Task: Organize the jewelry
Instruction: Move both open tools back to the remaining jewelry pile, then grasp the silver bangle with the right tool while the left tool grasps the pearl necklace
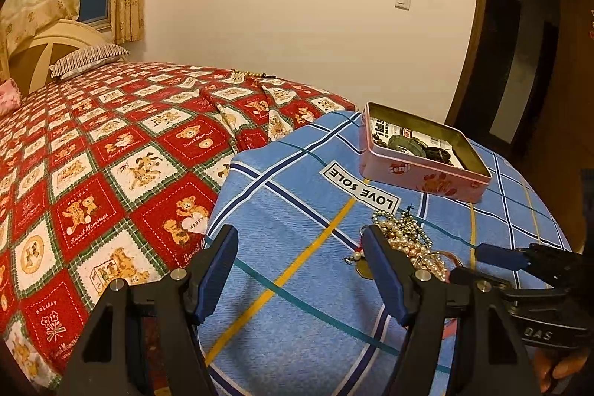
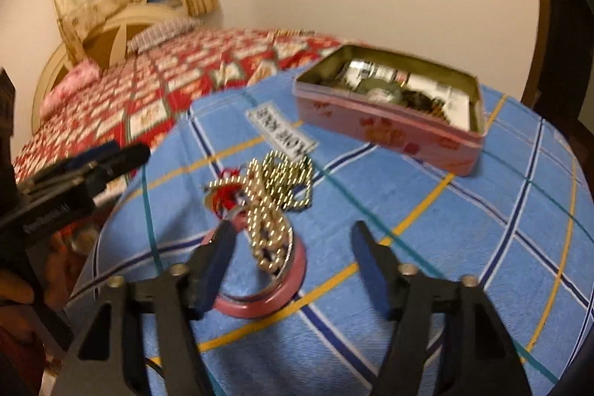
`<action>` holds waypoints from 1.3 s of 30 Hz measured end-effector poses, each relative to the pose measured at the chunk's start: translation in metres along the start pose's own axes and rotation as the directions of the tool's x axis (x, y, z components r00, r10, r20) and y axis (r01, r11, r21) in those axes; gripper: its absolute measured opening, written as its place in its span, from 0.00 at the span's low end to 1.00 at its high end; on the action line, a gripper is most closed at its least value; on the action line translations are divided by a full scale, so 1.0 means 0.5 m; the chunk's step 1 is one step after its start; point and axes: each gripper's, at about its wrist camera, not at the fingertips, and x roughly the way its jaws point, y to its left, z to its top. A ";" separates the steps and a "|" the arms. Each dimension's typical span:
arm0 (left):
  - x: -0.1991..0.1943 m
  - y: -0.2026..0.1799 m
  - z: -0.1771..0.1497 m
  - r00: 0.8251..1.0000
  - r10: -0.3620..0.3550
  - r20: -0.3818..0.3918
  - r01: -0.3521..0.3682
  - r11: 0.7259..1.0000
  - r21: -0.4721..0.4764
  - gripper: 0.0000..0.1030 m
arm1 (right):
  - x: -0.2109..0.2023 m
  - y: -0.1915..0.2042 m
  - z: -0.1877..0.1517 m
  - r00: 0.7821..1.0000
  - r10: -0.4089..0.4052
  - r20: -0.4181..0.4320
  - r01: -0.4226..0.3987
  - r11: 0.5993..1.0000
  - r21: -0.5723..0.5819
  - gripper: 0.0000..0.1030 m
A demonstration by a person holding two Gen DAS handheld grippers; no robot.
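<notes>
Right wrist view shows my right gripper (image 2: 293,244) spread wide over the tangled heap of bead chains (image 2: 271,206), which lies on the blue plaid cloth (image 2: 464,247) partly over a pink bangle (image 2: 260,303). My left gripper (image 1: 300,270) is also spread and holds nothing, with the heap just beside its right finger. The pink tin (image 2: 393,114) sits open beyond the heap, some pieces already inside. I judge this the reach for a pick-up: next I must lower, close on one strand, and carry it to the tin without dragging the rest.
</notes>
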 end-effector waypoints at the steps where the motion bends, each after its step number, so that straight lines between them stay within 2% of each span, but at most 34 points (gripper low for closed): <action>1: 0.000 0.001 0.000 1.000 0.000 0.000 0.000 1.000 -0.001 0.68 | 0.005 -0.001 -0.001 1.000 0.001 -0.016 0.000 1.000 0.009 0.57; 5: 0.000 0.006 -0.004 1.000 -0.006 -0.008 0.006 1.000 -0.014 0.68 | 0.006 -0.003 -0.009 1.000 0.013 -0.019 -0.012 1.000 0.020 0.54; 7: 0.000 0.006 -0.005 1.000 -0.007 -0.009 0.007 1.000 -0.020 0.68 | 0.011 -0.002 -0.010 0.999 0.007 -0.033 -0.007 1.000 0.014 0.38; 9: -0.001 0.005 -0.005 1.000 -0.011 -0.009 0.011 1.000 -0.024 0.68 | 0.031 0.000 -0.011 0.996 0.003 -0.087 -0.002 1.000 0.016 0.28; 10: -0.002 0.004 -0.005 1.000 -0.013 -0.009 0.013 1.000 -0.024 0.68 | 0.041 -0.003 -0.011 0.993 0.017 -0.113 -0.015 1.000 0.024 0.25; 12: -0.004 0.002 -0.004 1.000 -0.016 -0.008 0.016 1.000 -0.020 0.68 | 0.040 -0.009 -0.010 0.993 0.036 -0.110 -0.031 0.999 0.044 0.20; 15: -0.005 0.000 -0.004 1.000 -0.017 -0.006 0.017 1.000 -0.014 0.68 | 0.026 -0.026 -0.012 0.994 0.071 -0.077 -0.064 0.994 0.090 0.16; 16: -0.004 0.000 -0.004 1.000 -0.017 -0.007 0.017 1.000 -0.014 0.68 | 0.016 -0.036 -0.013 0.994 0.093 -0.051 -0.087 0.990 0.113 0.09; 19: 0.003 -0.001 -0.006 0.999 -0.022 -0.023 0.022 1.000 -0.018 0.68 | -0.008 -0.061 -0.017 0.992 0.123 0.002 -0.121 0.979 0.165 0.09; 21: 0.006 -0.005 -0.008 0.999 -0.040 -0.033 0.040 0.999 -0.022 0.68 | -0.013 -0.078 -0.020 0.995 0.099 0.009 -0.099 0.977 0.191 0.09; 26: 0.015 -0.030 -0.007 0.990 -0.122 -0.068 0.121 0.992 -0.026 0.68 | -0.034 -0.144 -0.028 0.993 0.104 0.058 -0.118 0.940 0.320 0.09; 30: 0.040 -0.073 -0.001 0.960 -0.248 -0.131 0.243 0.969 -0.051 0.68 | -0.055 -0.185 -0.023 0.995 0.013 0.096 -0.048 0.926 0.375 0.09; 34: 0.069 -0.129 -0.003 0.947 -0.256 -0.193 0.255 0.966 -0.027 0.67 | -0.061 -0.194 -0.031 0.993 -0.032 0.109 -0.013 0.922 0.387 0.10; 36: 0.078 -0.158 -0.008 0.947 -0.244 -0.207 0.252 0.968 0.014 0.61 | -0.057 -0.199 -0.030 0.994 -0.019 0.104 -0.024 0.919 0.394 0.10; 37: 0.083 -0.167 -0.011 0.947 -0.236 -0.219 0.248 0.968 0.033 0.52 | -0.058 -0.200 -0.031 0.994 -0.019 0.107 -0.025 0.918 0.397 0.10; 38: 0.089 -0.175 -0.013 0.945 -0.225 -0.237 0.243 0.969 0.048 0.47 | -0.060 -0.203 -0.032 0.994 -0.017 0.110 -0.029 0.917 0.398 0.10; 39: 0.096 -0.181 -0.015 0.941 -0.218 -0.257 0.239 0.970 0.053 0.47 | -0.059 -0.207 -0.032 0.994 -0.011 0.112 -0.035 0.916 0.399 0.10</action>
